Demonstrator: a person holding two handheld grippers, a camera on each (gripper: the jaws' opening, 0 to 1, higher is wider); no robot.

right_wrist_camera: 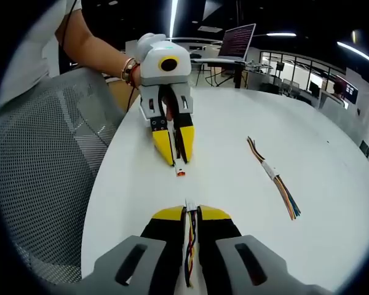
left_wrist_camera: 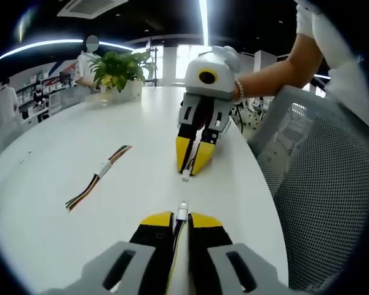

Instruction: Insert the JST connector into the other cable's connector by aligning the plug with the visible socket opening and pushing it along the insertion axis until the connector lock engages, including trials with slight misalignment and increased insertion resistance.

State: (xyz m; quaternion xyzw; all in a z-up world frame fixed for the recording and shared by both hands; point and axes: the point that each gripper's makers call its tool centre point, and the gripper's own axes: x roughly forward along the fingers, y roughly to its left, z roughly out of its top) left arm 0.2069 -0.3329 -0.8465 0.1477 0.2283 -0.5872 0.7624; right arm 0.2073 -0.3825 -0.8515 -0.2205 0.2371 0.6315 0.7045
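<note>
Large white round table (left_wrist_camera: 80,203), glossy, spreading across both views. Beside its edge, a grey mesh chair back (left_wrist_camera: 323,178). At the far side of the table in the left gripper view, a potted green plant (left_wrist_camera: 120,70); at the far side in the right gripper view, an open laptop (right_wrist_camera: 237,42).

Two yellow-tipped grippers facing each other tip to tip over the tabletop, a small gap between them.

Left gripper (left_wrist_camera: 181,221): jaws nearly closed, pinching a wired cable that runs down between them, its white connector (left_wrist_camera: 182,212) poking just past the tips. Seen from the opposite side in the right gripper view, held by a hand with a bracelet, tips angled down to the table, the small connector showing a reddish end.

Right gripper (right_wrist_camera: 190,216): jaws likewise nearly closed on a multicoloured cable, a small white plug (right_wrist_camera: 189,204) protruding at the tips.

Lying loose on the table, well apart from both grippers, a spare multicoloured wire bundle (left_wrist_camera: 98,177) with a white label around its middle.
</note>
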